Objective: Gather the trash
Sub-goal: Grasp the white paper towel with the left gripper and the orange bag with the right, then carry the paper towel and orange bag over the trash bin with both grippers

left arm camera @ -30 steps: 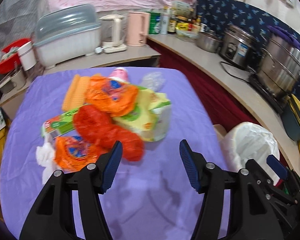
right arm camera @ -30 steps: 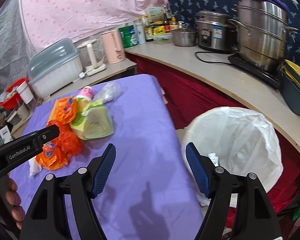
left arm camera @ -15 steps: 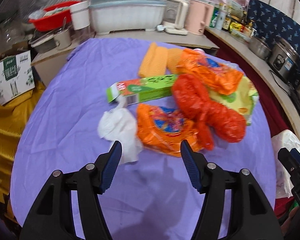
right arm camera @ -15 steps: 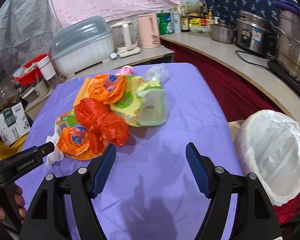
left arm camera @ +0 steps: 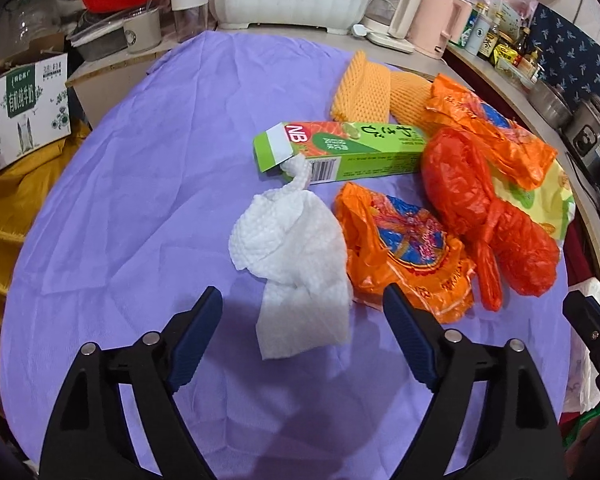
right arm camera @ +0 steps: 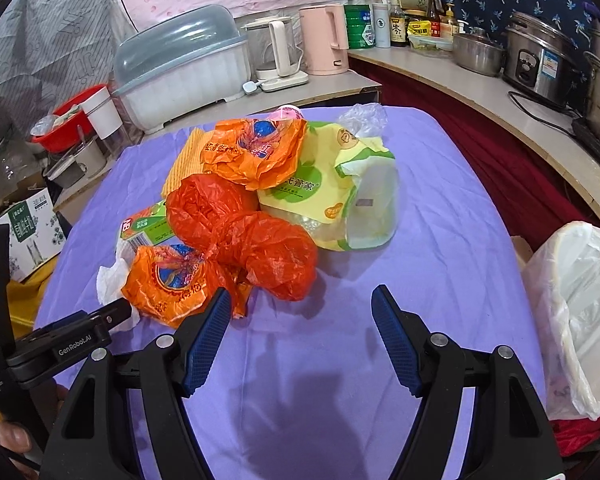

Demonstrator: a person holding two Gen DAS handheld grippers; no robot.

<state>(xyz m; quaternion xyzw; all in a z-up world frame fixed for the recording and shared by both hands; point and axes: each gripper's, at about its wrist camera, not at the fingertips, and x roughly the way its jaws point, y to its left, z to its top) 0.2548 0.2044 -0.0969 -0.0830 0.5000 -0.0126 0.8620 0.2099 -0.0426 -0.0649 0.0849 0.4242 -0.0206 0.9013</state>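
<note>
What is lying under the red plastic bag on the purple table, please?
The red plastic bag lies over one end of the green box and on the yellow-green package. Its knot overlaps the near orange bag. Anything deeper beneath it is covered.

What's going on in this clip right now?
A person holding a gripper in each hand is clearing trash off a purple-covered table. The left gripper is open, lined up on a crumpled white paper towel. The right gripper is also open and empty, near a red plastic bag. Nothing is grasped yet. A white-lined trash bin waits at the table's right.
</note>
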